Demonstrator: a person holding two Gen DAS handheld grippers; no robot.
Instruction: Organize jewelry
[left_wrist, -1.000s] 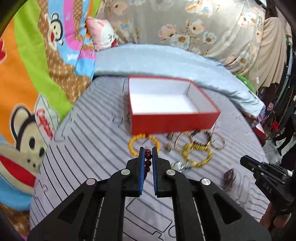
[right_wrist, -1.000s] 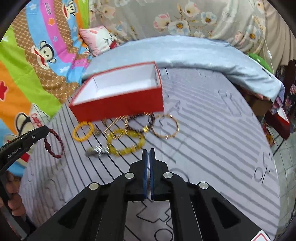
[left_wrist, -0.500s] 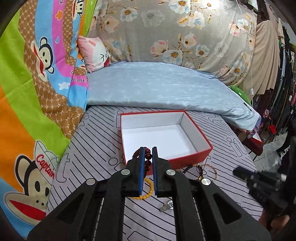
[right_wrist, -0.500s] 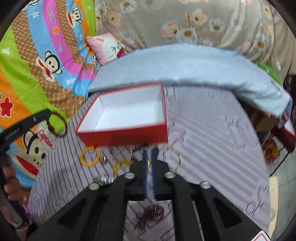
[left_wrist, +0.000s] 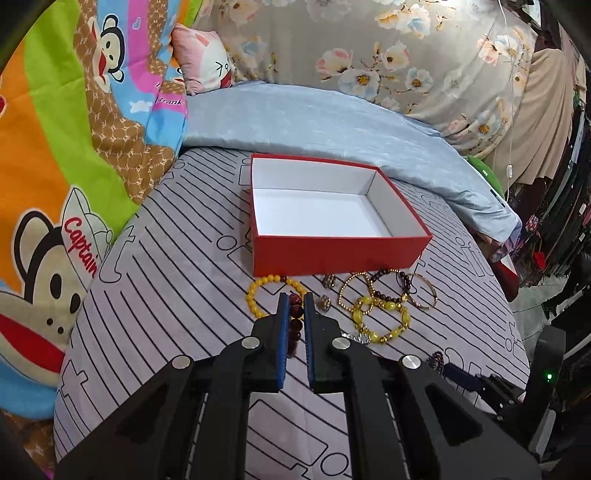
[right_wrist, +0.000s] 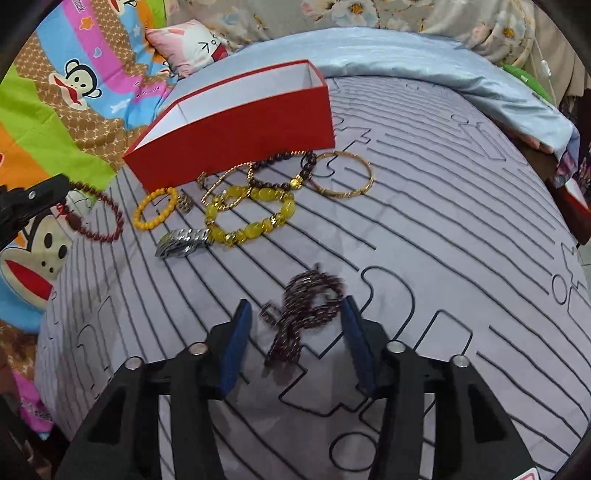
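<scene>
The right gripper (right_wrist: 293, 332) has dropped toward the dark bead strand (right_wrist: 304, 302) well short of the red box (right_wrist: 236, 129), jaws opening astride it — pickup is next — while the left gripper (left_wrist: 294, 314) stays clamped on the red bracelet (right_wrist: 98, 214), not yet boxed.

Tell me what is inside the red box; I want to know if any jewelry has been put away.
The red box shows only its bare white floor and walls in the left wrist view. No jewelry is visible inside. The near wall hides a strip of floor just behind it.
</scene>
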